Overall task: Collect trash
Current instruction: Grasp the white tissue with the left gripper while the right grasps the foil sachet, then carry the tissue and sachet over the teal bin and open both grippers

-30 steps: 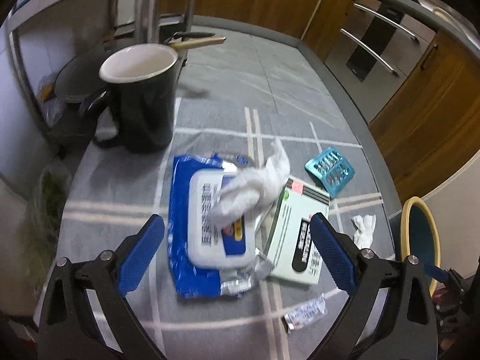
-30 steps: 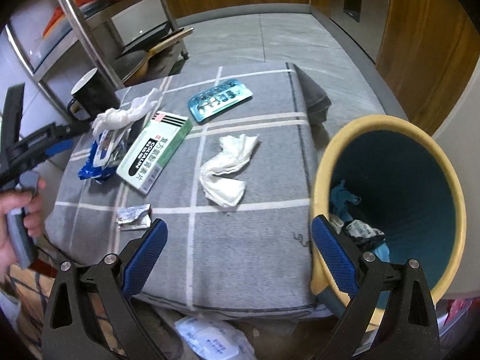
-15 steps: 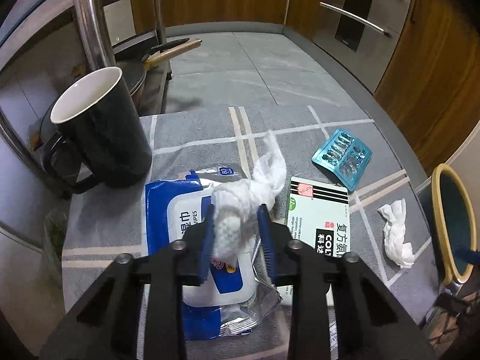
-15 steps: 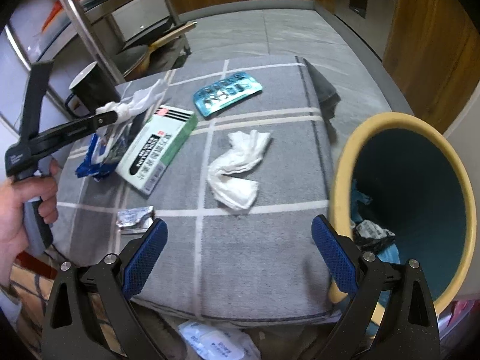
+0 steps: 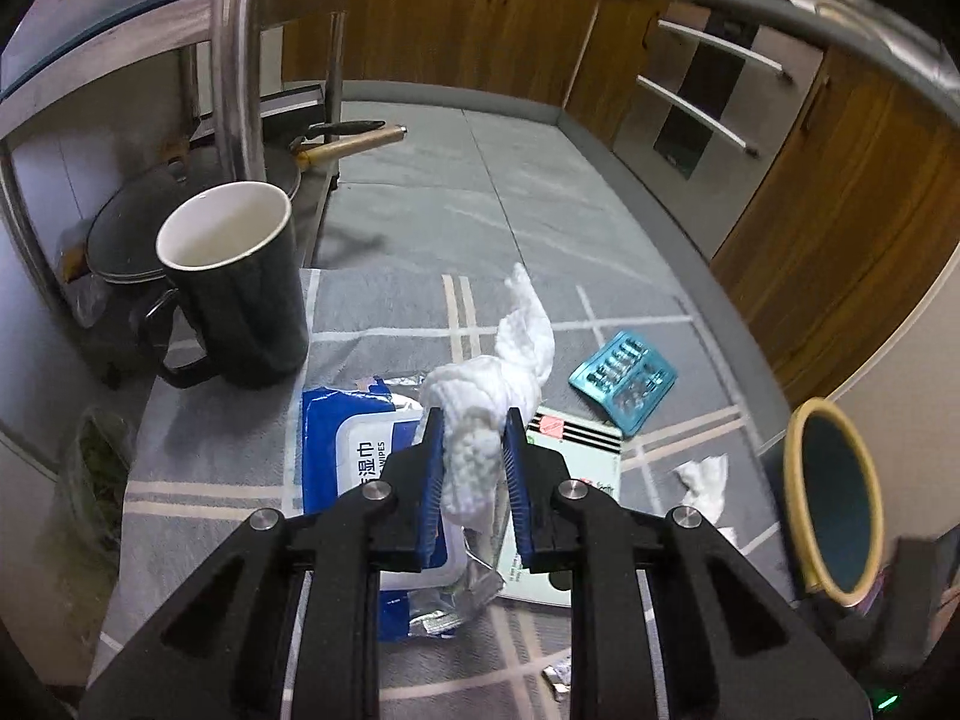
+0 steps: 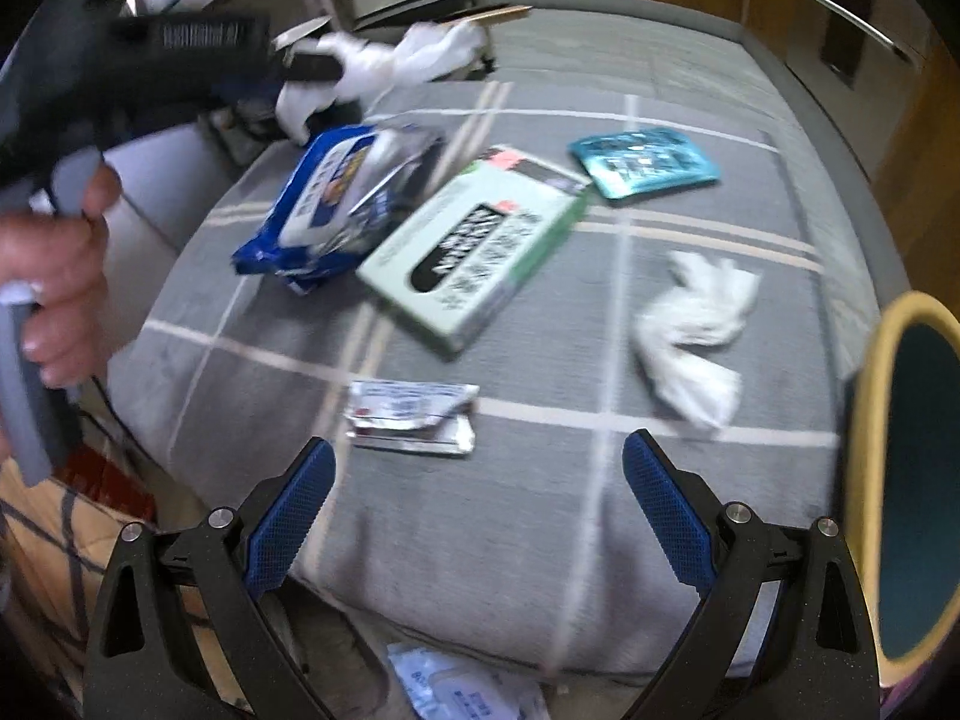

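My left gripper [image 5: 473,420] pinches a crumpled white tissue [image 5: 516,348] between its blue pads, jaws still closing, a little above the blue wet-wipes pack [image 5: 348,438]. The right wrist view shows that tissue [image 6: 420,54] hanging from the left gripper at the far side. My right gripper [image 6: 477,462] is open above the grey checked cloth [image 6: 540,516], with a flattened silver wrapper [image 6: 414,417] just beyond its left finger. A second crumpled tissue [image 6: 696,330] lies to the right. The yellow-rimmed teal bin [image 6: 870,390] stands at the right edge.
A green-and-white box [image 6: 480,246] and a teal blister pack [image 6: 645,162] lie mid-cloth. A black mug [image 5: 240,288] stands at the back left beside a metal rack [image 5: 240,60]. A person's hand [image 6: 54,276] holds the left gripper. Another wipes pack [image 6: 468,696] lies on the floor.
The left gripper has shut on the tissue and lifted it off the wipes pack. The right gripper has swung left, away from the bin and over the cloth near the wrapper.
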`<action>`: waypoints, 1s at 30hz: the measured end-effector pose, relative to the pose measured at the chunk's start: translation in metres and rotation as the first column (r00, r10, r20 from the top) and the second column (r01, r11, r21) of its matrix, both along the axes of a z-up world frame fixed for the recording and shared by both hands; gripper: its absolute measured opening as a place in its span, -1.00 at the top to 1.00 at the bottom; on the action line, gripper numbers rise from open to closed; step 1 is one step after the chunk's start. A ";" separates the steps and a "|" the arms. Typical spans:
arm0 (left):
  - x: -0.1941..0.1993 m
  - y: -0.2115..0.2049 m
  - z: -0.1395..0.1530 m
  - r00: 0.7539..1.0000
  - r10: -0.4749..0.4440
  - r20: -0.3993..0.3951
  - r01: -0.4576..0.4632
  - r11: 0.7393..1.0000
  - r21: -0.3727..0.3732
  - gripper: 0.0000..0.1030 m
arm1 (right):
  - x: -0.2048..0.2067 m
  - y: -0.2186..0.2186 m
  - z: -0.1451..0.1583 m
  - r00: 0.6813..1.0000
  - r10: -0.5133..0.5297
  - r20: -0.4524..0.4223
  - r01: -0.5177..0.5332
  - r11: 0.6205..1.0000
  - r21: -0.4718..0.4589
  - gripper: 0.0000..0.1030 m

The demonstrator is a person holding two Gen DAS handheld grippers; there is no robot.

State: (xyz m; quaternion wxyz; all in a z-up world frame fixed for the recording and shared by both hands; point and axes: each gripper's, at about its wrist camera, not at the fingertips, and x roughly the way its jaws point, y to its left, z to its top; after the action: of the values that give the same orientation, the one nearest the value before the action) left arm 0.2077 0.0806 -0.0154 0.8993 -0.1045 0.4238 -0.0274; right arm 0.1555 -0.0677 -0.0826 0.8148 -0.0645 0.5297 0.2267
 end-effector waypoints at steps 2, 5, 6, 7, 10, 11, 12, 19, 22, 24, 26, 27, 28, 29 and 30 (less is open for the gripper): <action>-0.003 0.004 0.004 1.000 0.016 0.004 -0.016 0.999 -0.031 0.64 | 0.002 0.010 -0.006 1.000 0.001 -0.005 -0.002 1.000 -0.011 -0.86; -0.007 0.012 0.010 0.999 0.039 0.012 -0.038 0.996 -0.076 0.64 | 0.003 0.020 -0.014 1.000 -0.009 -0.008 0.008 1.000 -0.028 -0.86; -0.008 0.013 0.011 0.999 0.044 0.014 -0.042 0.996 -0.084 0.64 | 0.004 0.023 -0.018 1.000 -0.015 -0.006 0.014 0.999 -0.036 -0.86; -0.009 0.015 0.012 0.999 0.047 0.014 -0.046 0.995 -0.093 0.64 | 0.005 0.026 -0.020 1.000 -0.019 -0.005 0.019 0.999 -0.042 -0.86; -0.012 0.016 0.014 0.998 0.053 0.016 -0.051 0.993 -0.107 0.64 | 0.006 0.034 -0.028 1.000 -0.032 0.001 0.032 0.998 -0.062 -0.86; -0.013 0.016 0.015 0.998 0.053 0.017 -0.050 0.993 -0.109 0.64 | 0.006 0.037 -0.031 0.999 -0.032 0.005 0.032 0.997 -0.072 -0.85; -0.013 0.016 0.016 0.999 0.051 0.017 -0.048 0.993 -0.111 0.64 | 0.004 0.039 -0.032 0.999 -0.029 0.026 0.031 0.996 -0.086 -0.84; -0.016 0.012 0.023 0.999 0.046 0.029 -0.042 0.992 -0.118 0.64 | -0.001 0.042 -0.027 0.998 -0.002 0.070 0.009 0.995 -0.096 -0.18; -0.017 0.008 0.026 0.999 0.040 0.034 -0.036 0.993 -0.114 0.64 | 0.000 0.036 -0.025 0.998 -0.005 0.064 0.011 0.995 -0.095 -0.18; -0.017 0.005 0.028 0.999 0.034 0.035 -0.030 0.993 -0.113 0.64 | -0.001 0.027 -0.021 0.998 -0.021 0.057 0.026 0.997 -0.076 -0.17; -0.017 0.000 0.029 0.999 0.026 0.035 -0.022 0.994 -0.110 0.64 | 0.000 0.015 -0.011 0.997 -0.043 0.060 0.046 0.998 -0.049 -0.17; -0.017 -0.002 0.030 0.999 0.021 0.036 -0.017 0.994 -0.110 0.64 | 0.001 0.011 -0.007 0.997 -0.048 0.066 0.051 0.998 -0.040 -0.17; -0.017 -0.005 0.031 0.999 0.016 0.037 -0.012 0.994 -0.108 0.64 | 0.001 0.005 0.000 0.996 -0.057 0.075 0.059 0.998 -0.027 -0.17; -0.017 -0.008 0.032 0.999 0.011 0.038 -0.007 0.995 -0.104 0.64 | 0.002 -0.003 0.007 0.995 -0.065 0.081 0.067 0.998 -0.016 -0.17; -0.018 -0.011 0.033 0.999 0.003 0.040 0.001 0.995 -0.101 0.64 | 0.002 -0.011 0.014 0.993 -0.076 0.088 0.076 0.997 -0.002 -0.17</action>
State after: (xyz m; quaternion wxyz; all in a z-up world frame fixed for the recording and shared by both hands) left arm 0.1902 0.0695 0.0179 0.9011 -0.1495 0.4039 -0.0502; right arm 0.1576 -0.0789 -0.0683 0.8451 -0.0564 0.4960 0.1911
